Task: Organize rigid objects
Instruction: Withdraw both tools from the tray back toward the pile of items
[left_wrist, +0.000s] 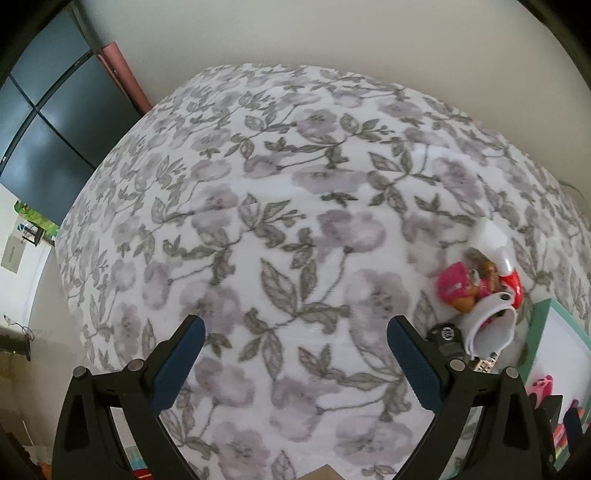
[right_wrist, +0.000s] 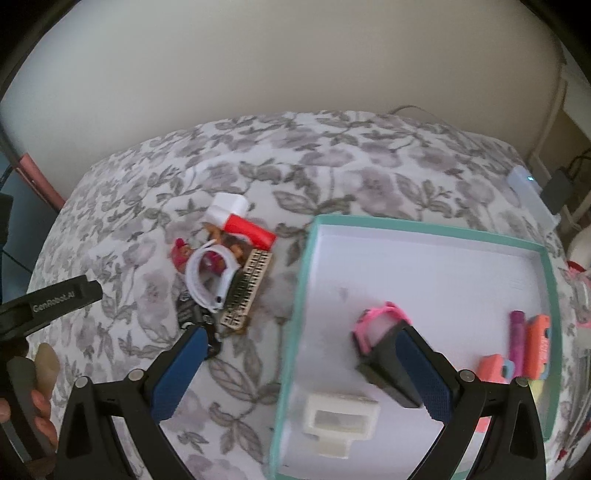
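A pile of small objects lies on the floral bedspread (right_wrist: 332, 166): a red and white block (right_wrist: 240, 221), a white band (right_wrist: 207, 280), a perforated board (right_wrist: 247, 291), a pink doll (right_wrist: 181, 254) and a black item (right_wrist: 188, 314). Beside it sits a teal-rimmed tray (right_wrist: 424, 225) holding a pink frame (right_wrist: 376, 321), a black block (right_wrist: 384, 365), a white block (right_wrist: 340, 413), orange pieces (right_wrist: 539, 343) and a purple cylinder (right_wrist: 517, 339). My right gripper (right_wrist: 299, 343) is open over the tray's left rim, holding nothing. My left gripper (left_wrist: 299, 354) is open above bare bedspread, left of the pile's white band (left_wrist: 491, 325) and doll (left_wrist: 458, 288).
A hand (right_wrist: 40, 406) holds a black handle labelled GenRobot.AI (right_wrist: 55, 297) at the left. A white device (right_wrist: 532, 195) and a dark box (right_wrist: 557, 192) with cables sit past the bed's right edge. A dark panelled surface (left_wrist: 48, 122) stands to the far left, and a plain wall runs behind.
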